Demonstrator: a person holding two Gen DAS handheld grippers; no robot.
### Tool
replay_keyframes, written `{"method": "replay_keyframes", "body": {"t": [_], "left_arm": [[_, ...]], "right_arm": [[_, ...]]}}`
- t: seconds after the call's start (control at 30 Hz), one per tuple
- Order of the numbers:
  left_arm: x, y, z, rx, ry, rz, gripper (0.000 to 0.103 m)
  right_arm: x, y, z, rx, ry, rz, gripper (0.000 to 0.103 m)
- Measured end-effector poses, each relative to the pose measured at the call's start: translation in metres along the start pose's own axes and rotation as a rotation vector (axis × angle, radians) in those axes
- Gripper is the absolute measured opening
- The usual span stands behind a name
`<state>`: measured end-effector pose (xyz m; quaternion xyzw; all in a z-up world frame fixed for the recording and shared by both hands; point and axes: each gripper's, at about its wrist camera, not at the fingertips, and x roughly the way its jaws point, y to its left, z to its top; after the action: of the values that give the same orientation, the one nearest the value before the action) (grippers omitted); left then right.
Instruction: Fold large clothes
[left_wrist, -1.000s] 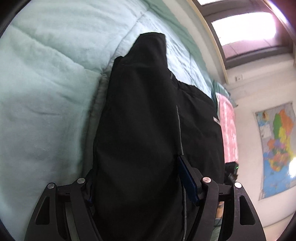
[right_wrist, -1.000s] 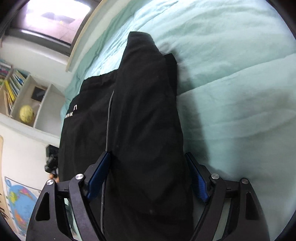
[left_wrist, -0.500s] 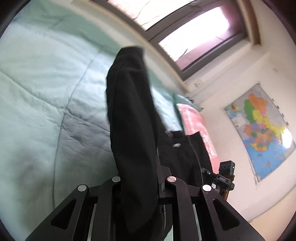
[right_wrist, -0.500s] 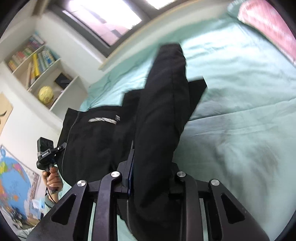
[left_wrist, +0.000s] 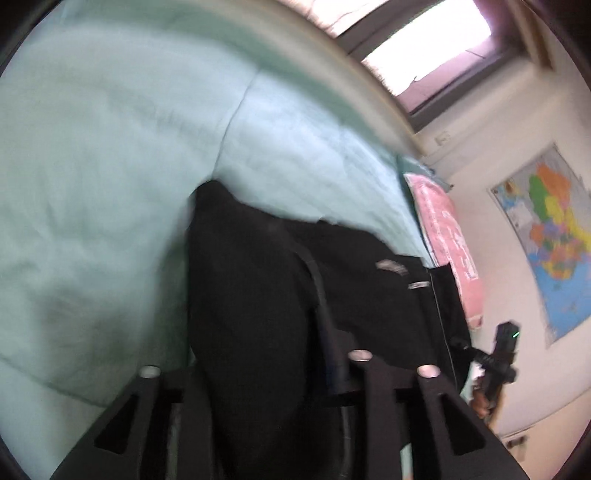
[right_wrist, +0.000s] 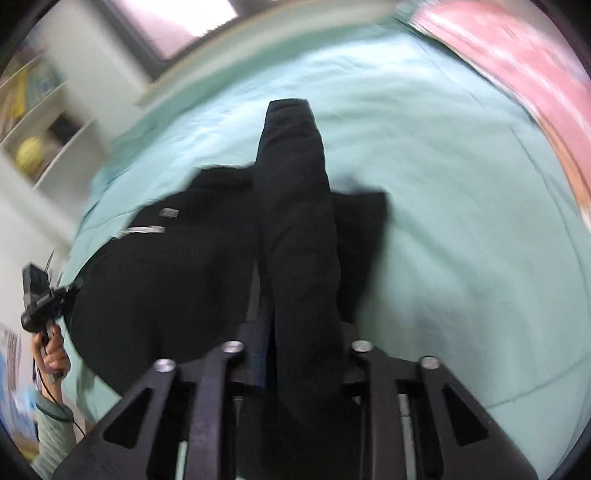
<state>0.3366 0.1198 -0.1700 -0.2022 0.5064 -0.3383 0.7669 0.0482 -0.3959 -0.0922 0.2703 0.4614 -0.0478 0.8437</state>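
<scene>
My left gripper (left_wrist: 258, 373) and right gripper (right_wrist: 295, 350) each pinch a sleeve of the jacket (right_wrist: 166, 280) at frame centre; a loosening pinch could drop one crooked on the quilt (right_wrist: 461, 240).

We look close along both grippers' fingers toward twelve o'clock; both views share the black jacket (left_wrist: 258, 295) (right_wrist: 295, 221).

A large black jacket (right_wrist: 177, 280) lies spread on a pale green quilted bedspread (right_wrist: 461, 229), small silver-grey labels showing on its chest. One sleeve (right_wrist: 295, 221) rises in a long, narrow fold from the garment's body, its squared cuff pointing toward the window end of the bed. In the left wrist view the opposite sleeve (left_wrist: 251, 295) bunches into a thick, dark fold.
</scene>
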Motion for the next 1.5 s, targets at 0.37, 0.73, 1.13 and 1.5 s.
{"method": "replay_keyframes", "body": {"t": [0.37,0.73,1.13,1.5], "left_arm": [[0.063,0.033,0.007,-0.117,0.214,-0.160,0.050],[-0.059,-0.084,-0.032,0.074,-0.037,-0.160,0.030],[-0.007,0.057,-0.079,-0.259,0.079,-0.201,0.063],[-0.089,-0.071,-0.060,0.134,-0.129,0.023,0.061]], "right_arm": [[0.074,-0.067,-0.006,0.211,0.154,0.326,0.060],[-0.026,-0.001,-0.001,0.018,-0.001,0.329,0.031],[0.003,-0.089,-0.049,0.227,0.100,0.289,0.052],[-0.080,0.057,-0.030,-0.217,-0.108,-0.057,0.056]]}}
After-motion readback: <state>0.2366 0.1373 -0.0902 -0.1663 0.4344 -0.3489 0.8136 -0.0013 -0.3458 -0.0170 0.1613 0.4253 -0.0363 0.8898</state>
